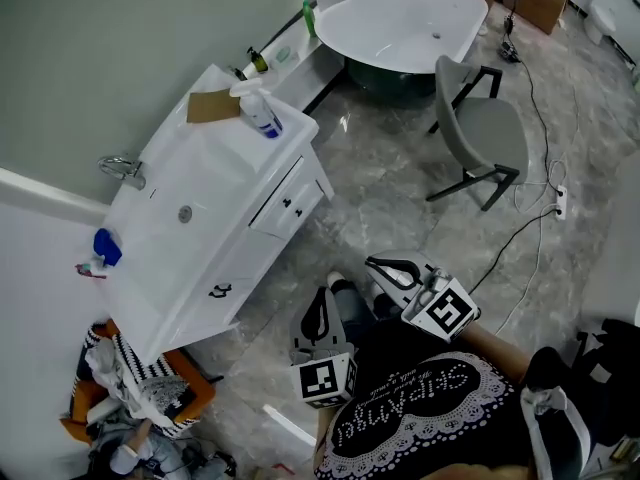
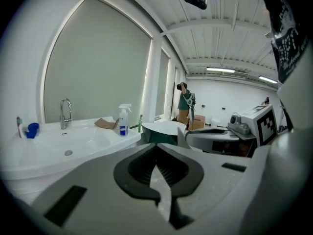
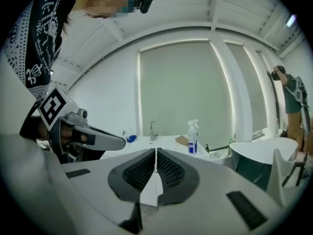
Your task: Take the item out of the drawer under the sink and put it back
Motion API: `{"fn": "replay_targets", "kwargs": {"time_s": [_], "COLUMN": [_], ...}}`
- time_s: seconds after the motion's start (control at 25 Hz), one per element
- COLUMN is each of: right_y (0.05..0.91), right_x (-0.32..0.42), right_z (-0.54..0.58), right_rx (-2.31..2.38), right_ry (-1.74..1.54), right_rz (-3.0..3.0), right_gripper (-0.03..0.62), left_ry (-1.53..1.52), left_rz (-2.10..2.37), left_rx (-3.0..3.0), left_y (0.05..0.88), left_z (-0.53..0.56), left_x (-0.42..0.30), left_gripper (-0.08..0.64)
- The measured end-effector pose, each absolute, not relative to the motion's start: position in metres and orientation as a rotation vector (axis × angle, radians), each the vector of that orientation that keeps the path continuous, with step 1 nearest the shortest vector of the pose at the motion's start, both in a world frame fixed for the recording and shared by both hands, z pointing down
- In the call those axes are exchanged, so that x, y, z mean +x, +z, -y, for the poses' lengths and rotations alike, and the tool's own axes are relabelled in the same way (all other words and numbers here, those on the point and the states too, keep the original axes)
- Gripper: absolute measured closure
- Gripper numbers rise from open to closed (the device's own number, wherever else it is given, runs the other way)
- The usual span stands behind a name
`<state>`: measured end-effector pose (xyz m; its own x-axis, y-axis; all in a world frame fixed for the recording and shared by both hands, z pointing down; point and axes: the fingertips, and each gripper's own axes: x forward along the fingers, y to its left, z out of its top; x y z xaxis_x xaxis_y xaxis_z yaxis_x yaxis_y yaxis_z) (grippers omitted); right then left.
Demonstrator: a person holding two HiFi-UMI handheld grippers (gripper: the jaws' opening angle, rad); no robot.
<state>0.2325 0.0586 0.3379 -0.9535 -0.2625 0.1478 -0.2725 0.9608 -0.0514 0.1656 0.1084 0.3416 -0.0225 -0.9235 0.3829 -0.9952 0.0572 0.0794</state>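
The white sink cabinet [image 1: 165,278] stands at the left of the head view. Its drawer [image 1: 287,202] under the basin is closed, so whatever is inside is hidden. My left gripper [image 1: 323,296] is low in the middle, over the floor in front of the cabinet, shut with nothing in it. Beside it to the right, my right gripper [image 1: 373,262] is also shut and empty. In the left gripper view the jaws [image 2: 157,150] meet, facing the basin [image 2: 73,141]. The right gripper view shows its closed jaws [image 3: 155,154] aimed at the sink and faucet [image 3: 153,130].
On the cabinet top are a spray bottle [image 1: 262,116], a cardboard piece [image 1: 212,106] and a blue cup [image 1: 107,246]. A white bathtub [image 1: 400,18] and a grey chair [image 1: 480,133] stand behind. A cluttered basket [image 1: 140,393] sits bottom left; cables [image 1: 530,228] cross the floor.
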Motion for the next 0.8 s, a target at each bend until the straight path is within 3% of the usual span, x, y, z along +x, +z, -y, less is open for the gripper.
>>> {"fn": "replay_targets", "kwargs": {"time_s": [0.8], "right_y": [0.32], "right_x": [0.097], "right_z": [0.004], "right_rx": [0.478], "right_ry": [0.095], "right_rz": [2.959], "right_gripper": [0.572], "left_ry": [0.232], "left_rz": [2.041], "left_rx": [1.799], "left_y": [0.343], "left_z": [-0.061], "left_x": [-0.001], "left_gripper": [0.555]}}
